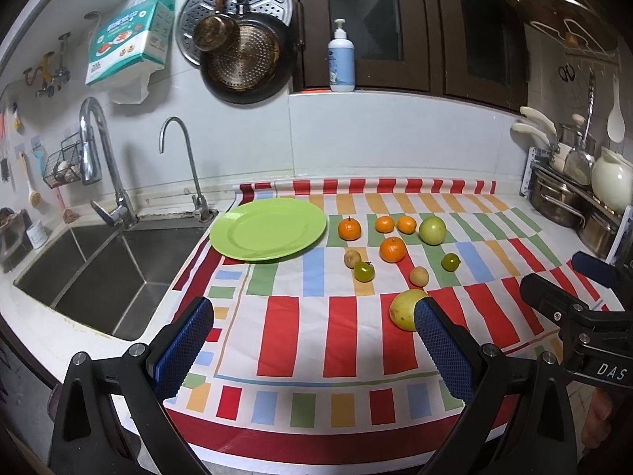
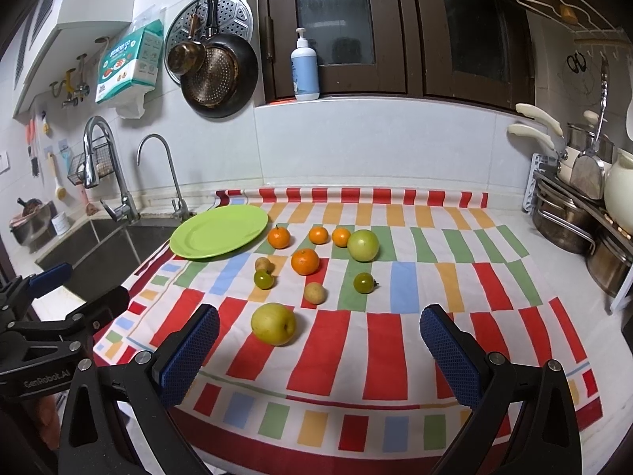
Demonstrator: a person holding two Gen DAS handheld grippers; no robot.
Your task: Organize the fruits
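Observation:
A green plate (image 1: 269, 229) (image 2: 219, 230) lies empty on a striped cloth, near the sink. To its right lie loose fruits: several oranges (image 1: 392, 249) (image 2: 305, 261), a pale green apple (image 1: 432, 230) (image 2: 362, 245), two small green tomatoes (image 1: 363, 271) (image 2: 364, 282), two small tan fruits (image 1: 419, 276) (image 2: 315, 293) and a yellow pear (image 1: 403, 310) (image 2: 273, 323) nearest me. My left gripper (image 1: 314, 316) is open and empty above the cloth's front part, its right finger overlapping the pear. My right gripper (image 2: 319, 324) is open and empty, the pear just inside its left finger.
A steel sink (image 1: 107, 269) with two taps lies left of the cloth. Pots and a white kettle (image 2: 585, 213) crowd the right end of the counter. Pans hang on the wall; a soap bottle (image 1: 341, 59) stands on the window ledge.

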